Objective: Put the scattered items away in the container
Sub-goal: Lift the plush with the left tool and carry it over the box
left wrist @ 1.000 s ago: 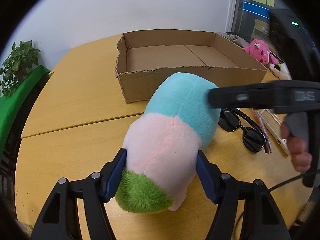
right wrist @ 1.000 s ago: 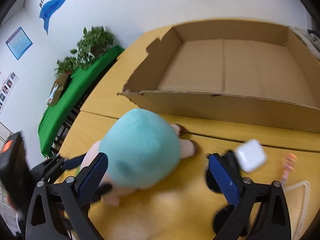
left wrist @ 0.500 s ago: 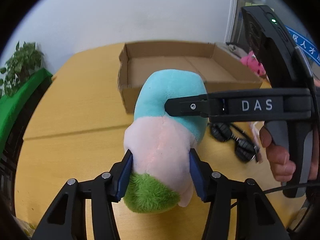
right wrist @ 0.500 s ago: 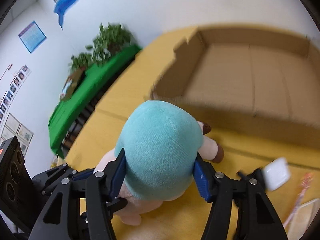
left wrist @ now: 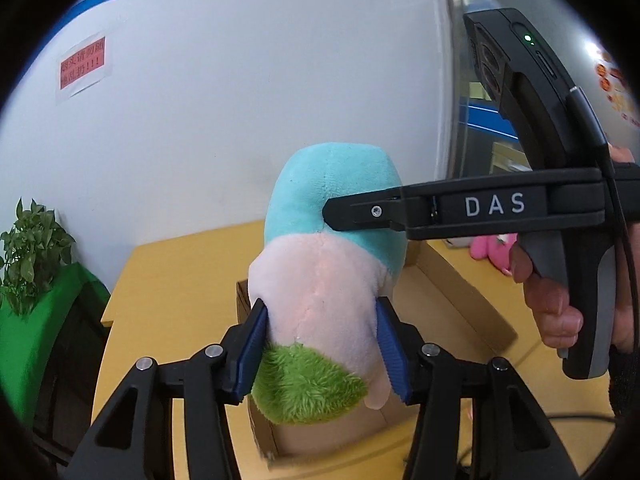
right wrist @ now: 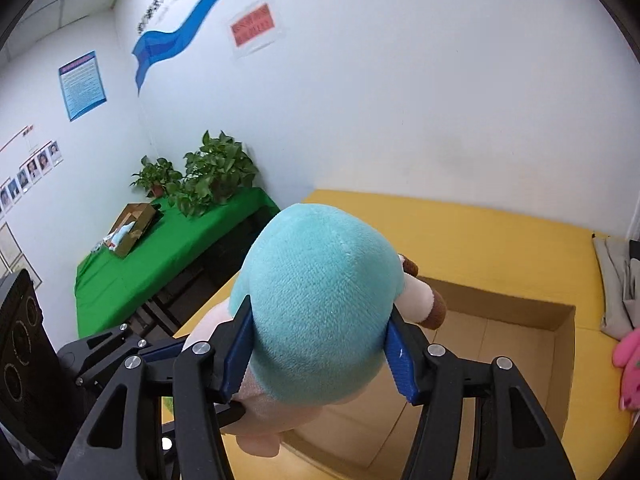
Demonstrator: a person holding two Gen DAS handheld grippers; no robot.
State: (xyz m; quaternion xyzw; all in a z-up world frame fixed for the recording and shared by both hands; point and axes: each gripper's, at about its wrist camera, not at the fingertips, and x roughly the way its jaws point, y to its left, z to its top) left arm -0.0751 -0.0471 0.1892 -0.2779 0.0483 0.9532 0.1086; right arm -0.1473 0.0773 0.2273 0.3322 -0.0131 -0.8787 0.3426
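Plush toy hid most of the cardboard box beyond the left gripper; red sign text unreadable.

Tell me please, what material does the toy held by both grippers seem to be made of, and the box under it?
Plush toy: soft fabric, probably stuffed; short teal and pink pile, a shaggy green tuft, and it dents under the pads of the left gripper and right gripper.
Box: corrugated cardboard, it seems; matte brown, with a rough torn edge and folded flaps on its floor.
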